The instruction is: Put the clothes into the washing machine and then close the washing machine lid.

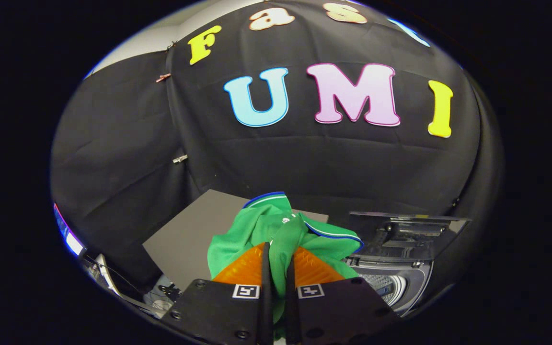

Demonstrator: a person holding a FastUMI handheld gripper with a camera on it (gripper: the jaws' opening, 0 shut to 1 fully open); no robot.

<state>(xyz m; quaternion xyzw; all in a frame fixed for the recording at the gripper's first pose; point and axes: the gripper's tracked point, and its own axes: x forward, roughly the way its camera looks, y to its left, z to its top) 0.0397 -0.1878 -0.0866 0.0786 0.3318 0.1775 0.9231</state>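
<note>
A green garment (276, 227) with a blue and white trimmed collar hangs bunched between my two fingers, which press on a fold of it. My gripper (278, 261) is shut on this cloth and holds it lifted above the grey table (185, 235). Beyond and to the right of the fingers stands the washing machine (396, 273), with its lid (410, 230) raised upright and the round drum opening (384, 285) showing below it. The garment's lower part is hidden behind my fingers.
The grey table top stretches to the left of the garment. At the lower left, beneath the table edge, lie cables and some equipment (161, 294). The black cloth wall closes the space behind the table and the machine.
</note>
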